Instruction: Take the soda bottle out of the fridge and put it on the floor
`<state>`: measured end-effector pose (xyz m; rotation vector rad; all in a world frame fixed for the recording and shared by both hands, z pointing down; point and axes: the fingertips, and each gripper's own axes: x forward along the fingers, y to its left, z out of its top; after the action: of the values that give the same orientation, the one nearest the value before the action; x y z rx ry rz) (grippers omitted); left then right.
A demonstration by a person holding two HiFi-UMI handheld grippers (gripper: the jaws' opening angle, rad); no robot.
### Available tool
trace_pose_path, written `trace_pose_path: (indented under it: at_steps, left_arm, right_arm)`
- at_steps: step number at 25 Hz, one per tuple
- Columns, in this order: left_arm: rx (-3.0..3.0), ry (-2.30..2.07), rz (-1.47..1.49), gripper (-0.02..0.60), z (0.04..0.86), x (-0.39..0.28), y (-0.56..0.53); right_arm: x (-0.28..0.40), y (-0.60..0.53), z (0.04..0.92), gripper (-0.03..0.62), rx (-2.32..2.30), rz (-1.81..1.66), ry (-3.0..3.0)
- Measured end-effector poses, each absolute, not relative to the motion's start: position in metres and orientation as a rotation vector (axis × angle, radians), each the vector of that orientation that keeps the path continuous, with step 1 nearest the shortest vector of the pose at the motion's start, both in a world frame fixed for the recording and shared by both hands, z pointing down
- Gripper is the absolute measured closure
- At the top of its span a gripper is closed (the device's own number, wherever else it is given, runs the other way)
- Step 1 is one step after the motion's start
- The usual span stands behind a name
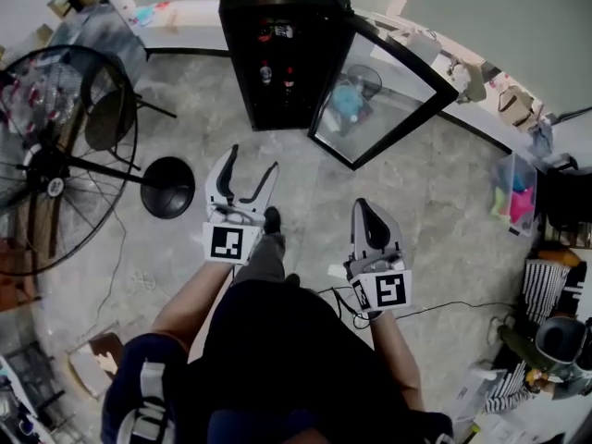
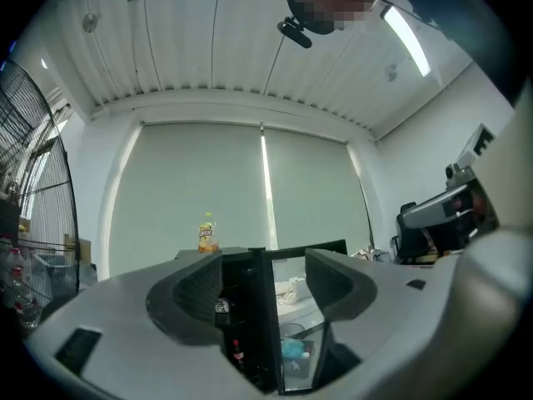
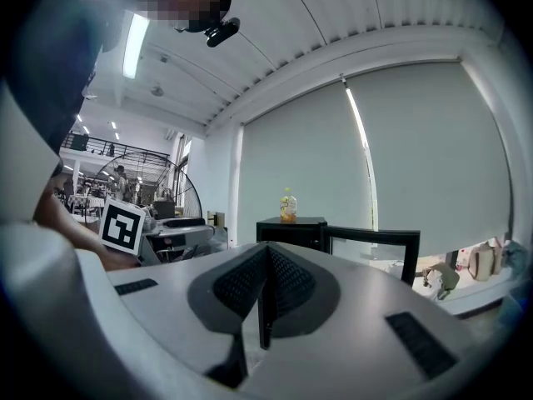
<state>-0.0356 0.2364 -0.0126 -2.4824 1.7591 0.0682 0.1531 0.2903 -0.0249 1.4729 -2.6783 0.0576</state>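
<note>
A black fridge stands on the floor ahead with its glass door swung open to the right. Dark soda bottles stand on its shelves; in the left gripper view one with a red label shows low inside. On the fridge top stands a yellow drink bottle. My left gripper is open and empty, well short of the fridge, and its jaws frame the fridge opening. My right gripper is shut with nothing in it, its jaws pressed together and pointed toward the fridge.
A large standing fan with a round black base stands to the left. A clear bin of coloured things and clutter line the right wall. A cable runs across the grey floor by the person's feet.
</note>
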Motion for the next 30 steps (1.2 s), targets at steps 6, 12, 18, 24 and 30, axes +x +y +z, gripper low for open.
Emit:
trace_pose_path:
  at_steps: [6,12,18,24,30]
  left_arm:
    - [-2.517,1.696,0.038,0.276,-0.002,-0.053,0.121]
    - [-2.506,1.732,0.017,0.275,0.019,-0.071,0.023]
    - [-2.434,1.835,-0.069,0.275,0.050,-0.071,-0.052]
    - [-2.357,2.013,-0.140,0.275,0.100,-0.068,-0.129]
    - [-2.311,2.132,-0.210,0.272,0.160,-0.068,-0.198]
  right_arm:
    - [0.114,0.186,-0.024,0.576,1.473,0.061,-2.648]
    - [0.092,0.108,-0.019,0.576,1.488,0.030,-2.646]
    - [0.091,0.049,-0.002,0.576,1.432,0.056,-2.677]
    - [0.091,0.001,0.024,0.576,1.294,0.078,-2.731]
    - [0.096,-0.037,0.057,0.576,1.214,0.082,-2.767]
